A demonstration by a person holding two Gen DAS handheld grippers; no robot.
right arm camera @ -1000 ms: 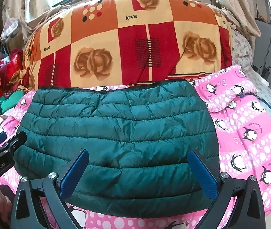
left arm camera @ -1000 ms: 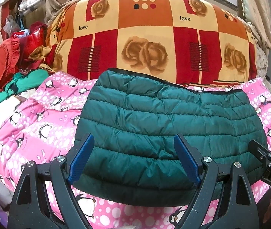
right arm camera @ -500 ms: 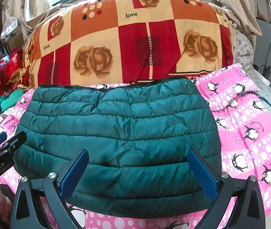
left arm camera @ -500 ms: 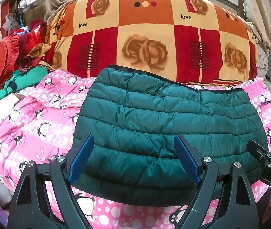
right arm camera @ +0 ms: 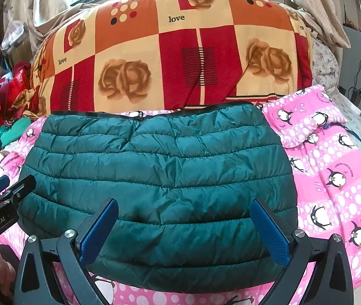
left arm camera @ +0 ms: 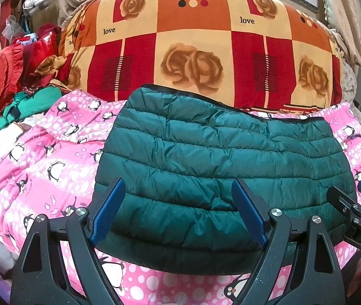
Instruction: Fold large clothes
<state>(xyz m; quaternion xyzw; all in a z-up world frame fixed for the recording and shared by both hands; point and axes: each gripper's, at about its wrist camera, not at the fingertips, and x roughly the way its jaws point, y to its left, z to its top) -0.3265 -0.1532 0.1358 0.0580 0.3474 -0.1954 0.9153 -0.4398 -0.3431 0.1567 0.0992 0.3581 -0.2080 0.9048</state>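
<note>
Nothing has shifted over the last second: the left tongs [left arm camera: 177, 213] and right tongs [right arm camera: 183, 231] hang released and empty, side by side, tilted down over the near hem of the green quilted jacket [left arm camera: 218, 167]. It lies folded compact on the pink penguin blanket [left arm camera: 48, 165], apparently finished, before the rose-patterned quilt [left arm camera: 193, 38] behind.

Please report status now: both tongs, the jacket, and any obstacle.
Left tongs open, empty. Right tongs open, empty. Green quilted jacket lies folded on pink penguin blanket. No obstacle.
</note>
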